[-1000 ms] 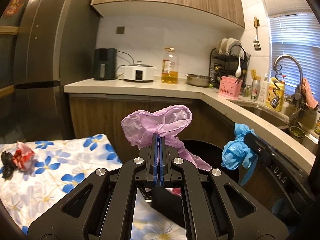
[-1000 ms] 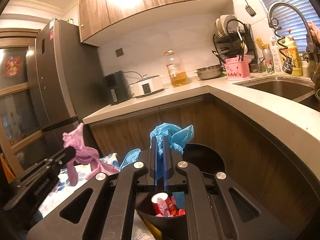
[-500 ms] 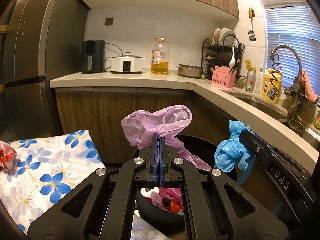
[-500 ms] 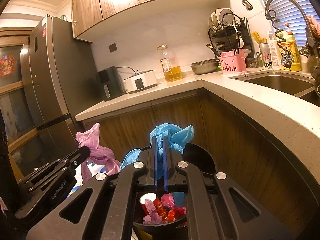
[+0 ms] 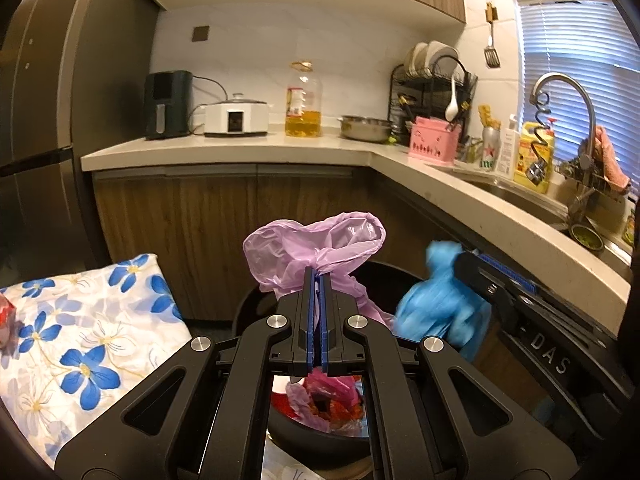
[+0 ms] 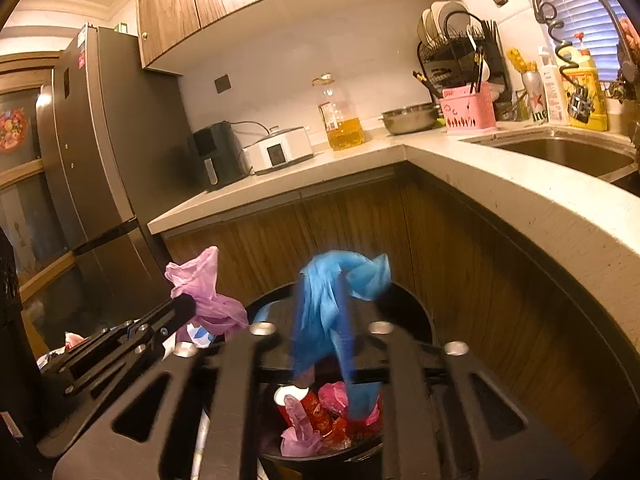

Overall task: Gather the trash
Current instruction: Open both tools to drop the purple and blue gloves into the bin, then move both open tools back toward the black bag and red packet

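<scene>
A black trash bin [image 6: 416, 312] stands on the floor in the corner of the cabinets, with a red can and pink wrappers [image 6: 316, 408] inside. My left gripper [image 5: 318, 274] is shut on a crumpled purple plastic bag [image 5: 316, 240], held over the bin's near-left rim [image 5: 256, 300]. My right gripper [image 6: 324, 288] is over the bin and its jaws are opening. A blue plastic bag [image 6: 360, 276] hangs blurred between them, stretching down toward the trash, with the pads off it. In the left wrist view the blue bag [image 5: 432, 308] sits at the right gripper's tip [image 5: 468, 264].
A table under a blue-flowered cloth [image 5: 80, 340] lies left of the bin, with a red wrapper [image 5: 4, 320] at the view's edge. The wooden cabinets and L-shaped counter [image 6: 500, 200] wrap behind and to the right. A fridge [image 6: 100, 160] stands at the left.
Both grippers came forward and lower over the bin, so its contents show. The right jaws have parted and the blue bag now sags downward, blurred. The left stays shut on the purple bag.
</scene>
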{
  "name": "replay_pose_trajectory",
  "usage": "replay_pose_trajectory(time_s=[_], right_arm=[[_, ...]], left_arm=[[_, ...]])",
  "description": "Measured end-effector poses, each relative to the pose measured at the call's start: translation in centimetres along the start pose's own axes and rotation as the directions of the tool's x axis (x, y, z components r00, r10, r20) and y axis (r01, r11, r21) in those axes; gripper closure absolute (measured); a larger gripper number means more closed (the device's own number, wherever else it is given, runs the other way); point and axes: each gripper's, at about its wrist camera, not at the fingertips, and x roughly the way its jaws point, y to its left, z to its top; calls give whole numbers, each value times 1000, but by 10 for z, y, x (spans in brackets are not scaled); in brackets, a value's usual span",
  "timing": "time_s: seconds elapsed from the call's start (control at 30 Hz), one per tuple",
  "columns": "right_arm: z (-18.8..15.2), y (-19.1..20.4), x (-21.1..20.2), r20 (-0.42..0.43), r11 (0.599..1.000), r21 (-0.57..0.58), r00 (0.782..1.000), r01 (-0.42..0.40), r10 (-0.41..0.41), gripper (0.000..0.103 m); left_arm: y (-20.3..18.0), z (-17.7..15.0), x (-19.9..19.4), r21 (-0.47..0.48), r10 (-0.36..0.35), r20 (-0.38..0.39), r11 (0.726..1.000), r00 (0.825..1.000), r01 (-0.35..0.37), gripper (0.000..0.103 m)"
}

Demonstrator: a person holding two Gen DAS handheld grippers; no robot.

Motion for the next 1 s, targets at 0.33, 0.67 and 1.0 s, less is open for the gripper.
replay_pose_trajectory(time_s=[0.33, 0.67, 1.0], right_arm=[[-3, -11, -5, 2, 999, 35, 999, 36, -36, 54], [-9, 5, -23, 32, 999, 19, 999, 36, -36, 28], [-23, 48, -36, 33, 999, -20, 999, -25, 26, 25]], left_arm=[[12, -8, 1, -28, 25, -14, 999, 1000, -26, 47], [41, -23, -44, -82, 166, 8, 983, 986, -165, 25], [101, -44, -109, -148, 381, 26, 916, 924, -373, 23]])
